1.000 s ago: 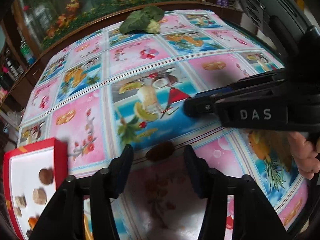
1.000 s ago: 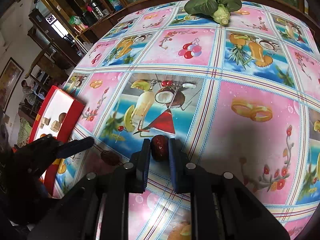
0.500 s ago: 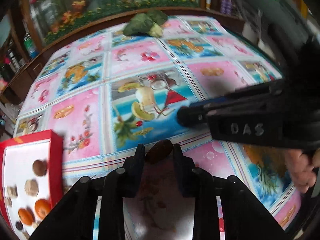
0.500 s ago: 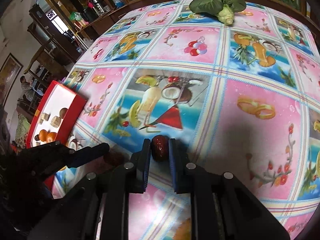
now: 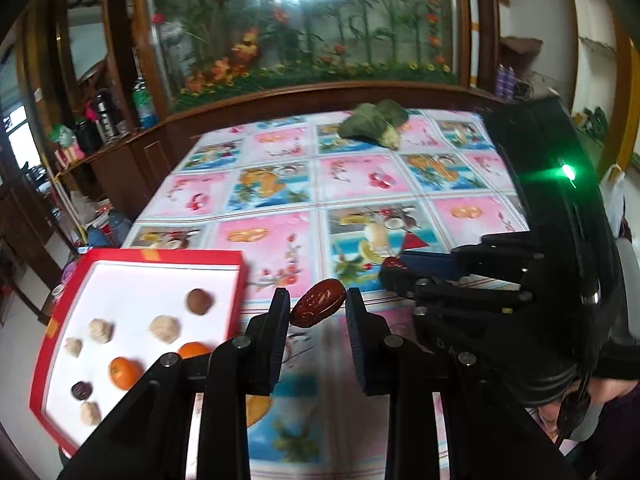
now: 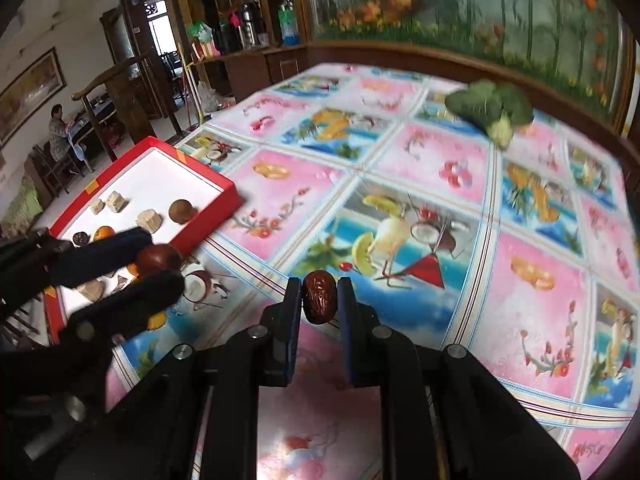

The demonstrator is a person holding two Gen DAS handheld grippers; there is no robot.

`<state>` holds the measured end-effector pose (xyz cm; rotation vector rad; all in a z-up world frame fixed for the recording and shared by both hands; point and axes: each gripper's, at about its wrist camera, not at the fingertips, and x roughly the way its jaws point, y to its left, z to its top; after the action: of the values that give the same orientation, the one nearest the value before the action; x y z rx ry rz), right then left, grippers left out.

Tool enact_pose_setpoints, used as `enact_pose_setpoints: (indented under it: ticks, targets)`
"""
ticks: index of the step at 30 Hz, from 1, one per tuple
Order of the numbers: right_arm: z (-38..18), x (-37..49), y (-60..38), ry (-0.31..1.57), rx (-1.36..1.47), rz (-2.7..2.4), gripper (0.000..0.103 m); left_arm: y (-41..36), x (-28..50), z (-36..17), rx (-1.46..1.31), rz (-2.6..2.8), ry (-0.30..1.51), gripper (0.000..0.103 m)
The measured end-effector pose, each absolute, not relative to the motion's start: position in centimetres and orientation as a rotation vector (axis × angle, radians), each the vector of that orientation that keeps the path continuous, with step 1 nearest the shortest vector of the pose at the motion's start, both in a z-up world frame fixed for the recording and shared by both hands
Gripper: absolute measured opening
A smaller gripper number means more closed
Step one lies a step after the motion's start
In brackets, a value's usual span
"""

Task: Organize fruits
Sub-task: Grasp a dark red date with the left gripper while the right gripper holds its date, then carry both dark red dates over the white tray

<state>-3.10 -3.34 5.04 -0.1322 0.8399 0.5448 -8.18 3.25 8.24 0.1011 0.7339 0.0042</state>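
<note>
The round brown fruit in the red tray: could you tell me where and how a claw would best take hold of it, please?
Grip the round brown fruit across its widest middle, coming straight down from above. It is ball-shaped, so any opposing sides serve, and it sits apart from the pale lumps on the red tray floor, leaving room for both fingers.

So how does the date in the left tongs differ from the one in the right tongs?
The left date lies tilted crosswise between the left tongs; the right date stands upright in the right tongs. The left date hangs nearer the red tray; the right date is over the tablecloth. Both are wrinkled, reddish-brown and lifted.
</note>
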Motion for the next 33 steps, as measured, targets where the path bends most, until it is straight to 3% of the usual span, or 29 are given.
enact_pose_setpoints:
  ticks: [16, 33]
  targets:
    - [5.4, -4.9, -2.1, 0.727, -0.239, 0.442, 0.02, 7.3, -9.6, 8.4, 0.08, 0.151, 0.697, 0.028]
    - [4.9, -4.7, -0.3, 0.726, -0.191, 0.417, 0.02, 12.0, -12.0, 9.4, 0.066, 0.307, 0.612, 0.028]
